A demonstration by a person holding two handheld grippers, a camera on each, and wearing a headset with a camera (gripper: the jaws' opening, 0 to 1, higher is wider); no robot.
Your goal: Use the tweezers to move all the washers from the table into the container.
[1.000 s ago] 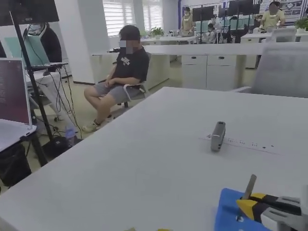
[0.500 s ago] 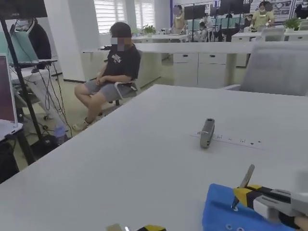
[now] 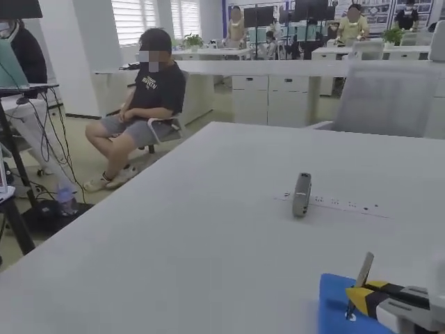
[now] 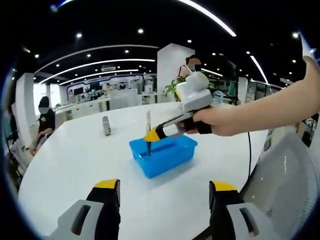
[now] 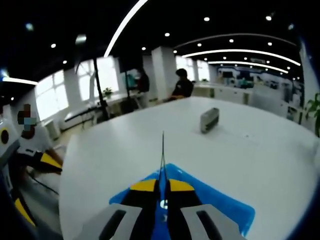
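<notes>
My right gripper (image 3: 356, 296) is shut on the thin metal tweezers (image 3: 364, 268) at the table's near right. The tweezers stand nearly upright, with their lower end down in the blue container (image 3: 334, 306). From the left gripper view, a hand holds that right gripper (image 4: 152, 135) over the blue container (image 4: 167, 155), tweezers (image 4: 148, 122) dipping inside. Its own view has the jaws (image 5: 162, 186) closed around the tweezers (image 5: 162, 155) above the blue container (image 5: 220, 205). Several tiny washers (image 3: 351, 204) lie in a row farther back. My left gripper (image 4: 165, 200) stands open, holding nothing, short of the container.
A small grey block (image 3: 301, 195) stands on the white table (image 3: 208, 229) left of the washer row. Past the far edge a person sits on a chair (image 3: 142, 104), and a grey office chair (image 3: 382, 97) stands at the back right. Wide bare tabletop lies to the left.
The head camera has swung about. My right gripper with the tweezers stays over the blue container. A yellow gripper tip at the bottom edge half a second ago has left the head view.
</notes>
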